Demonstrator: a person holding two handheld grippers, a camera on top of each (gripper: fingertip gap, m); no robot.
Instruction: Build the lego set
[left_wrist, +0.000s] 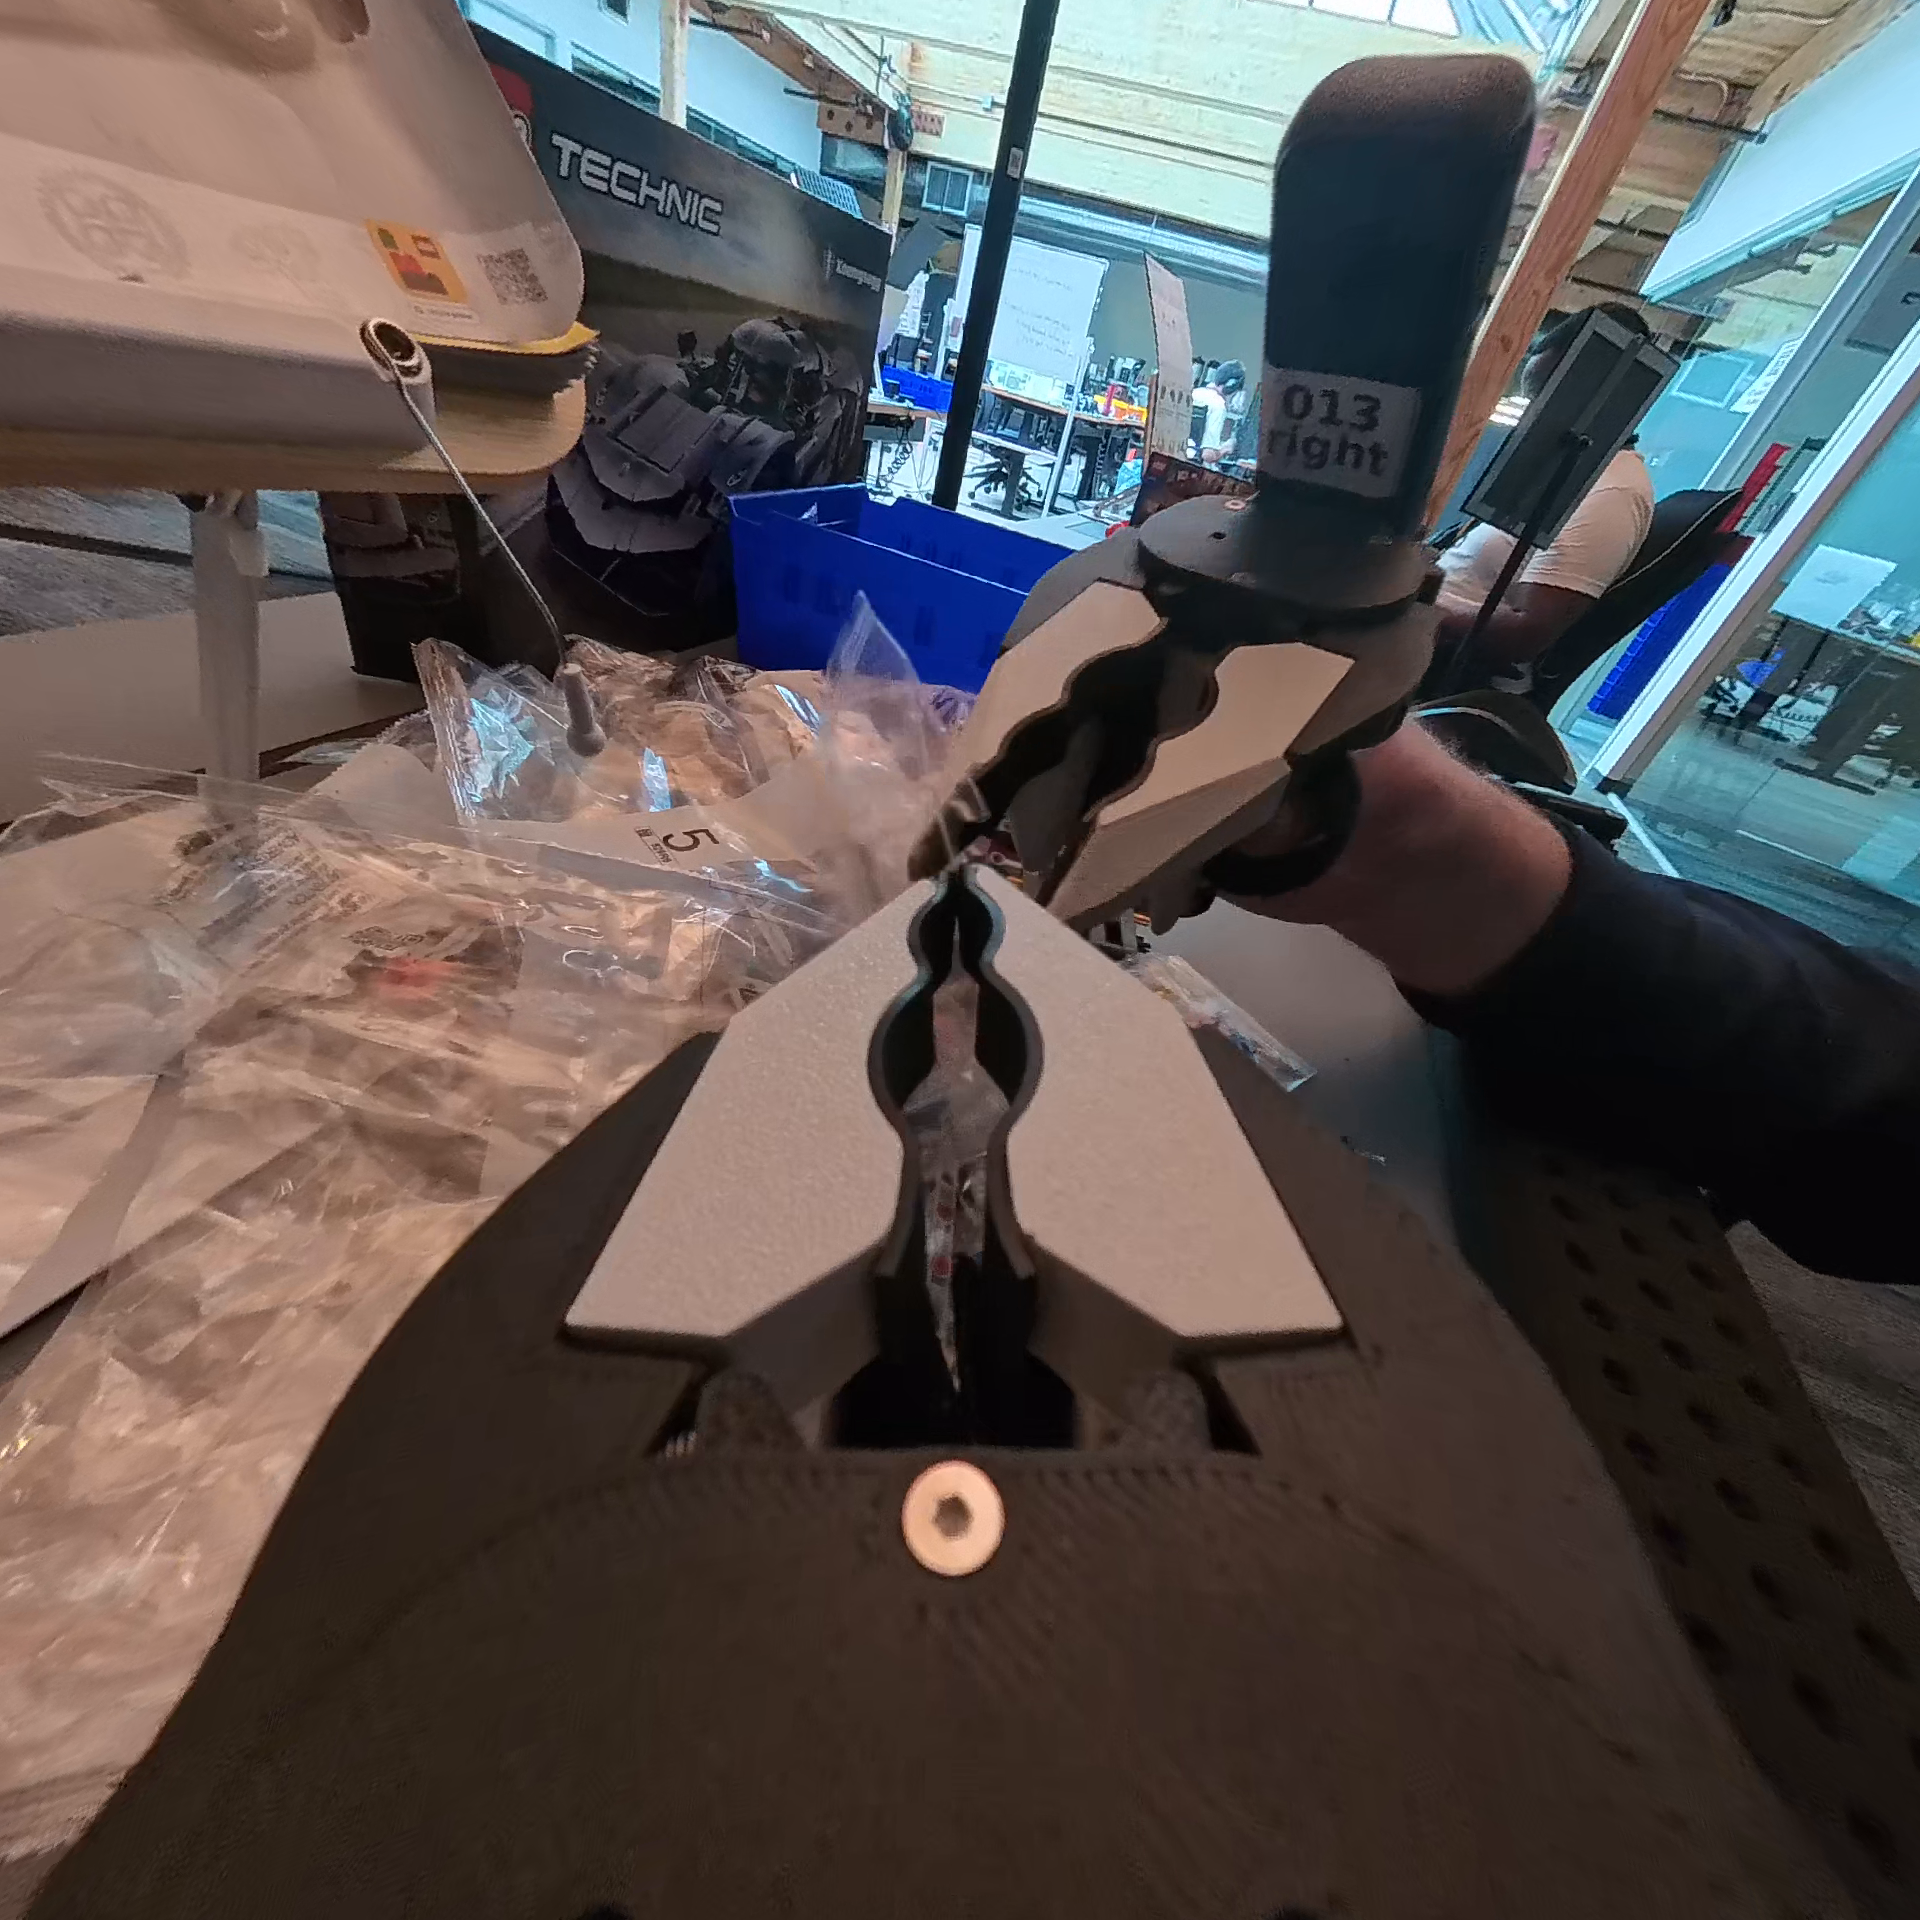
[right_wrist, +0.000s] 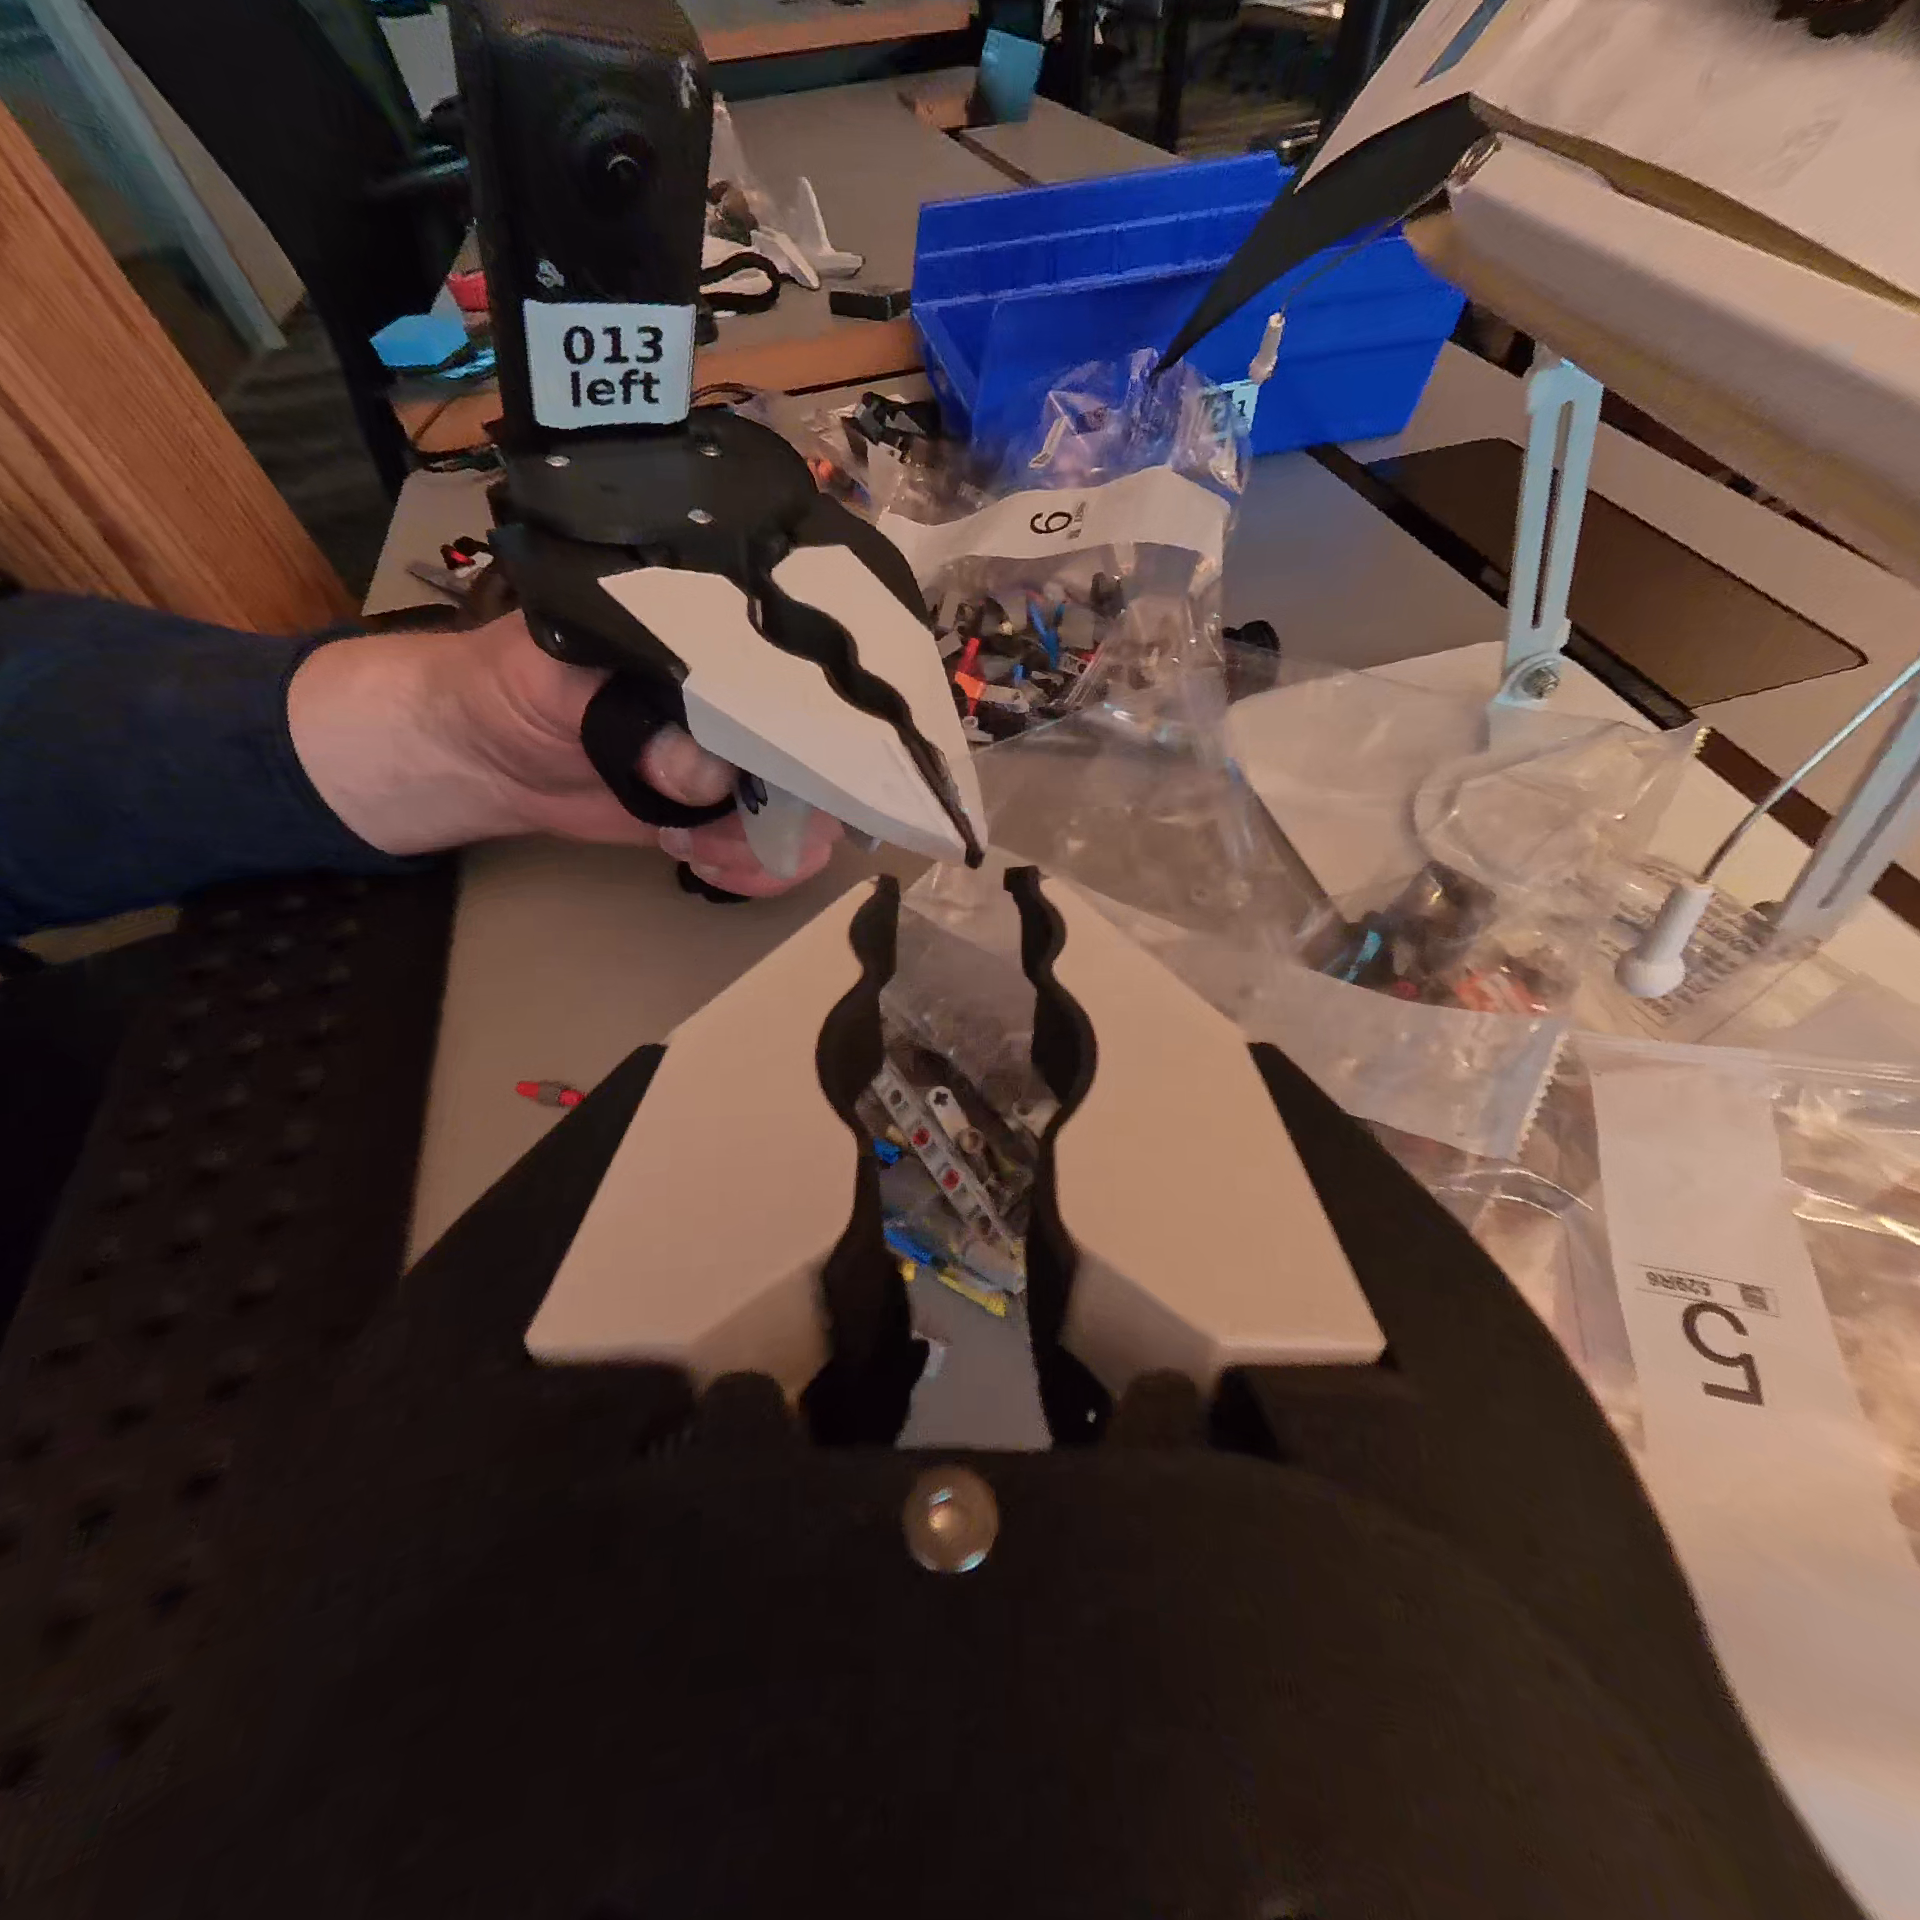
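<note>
My left gripper (left_wrist: 958, 883) pinches the small bag (right_wrist: 951, 1132); my right gripper (right_wrist: 945, 883) is spread. A yank could scatter pieces across the surface (right_wrist: 582, 977).

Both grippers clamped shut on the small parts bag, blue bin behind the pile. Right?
Not quite. Only the left gripper is shut on the small parts bag. The right wrist view shows the right gripper open, jaws apart either side of the bag. The blue bin does sit behind the pile.

Skylit workshop (left_wrist: 1143, 94), glass partition (left_wrist: 1787, 582)
</note>
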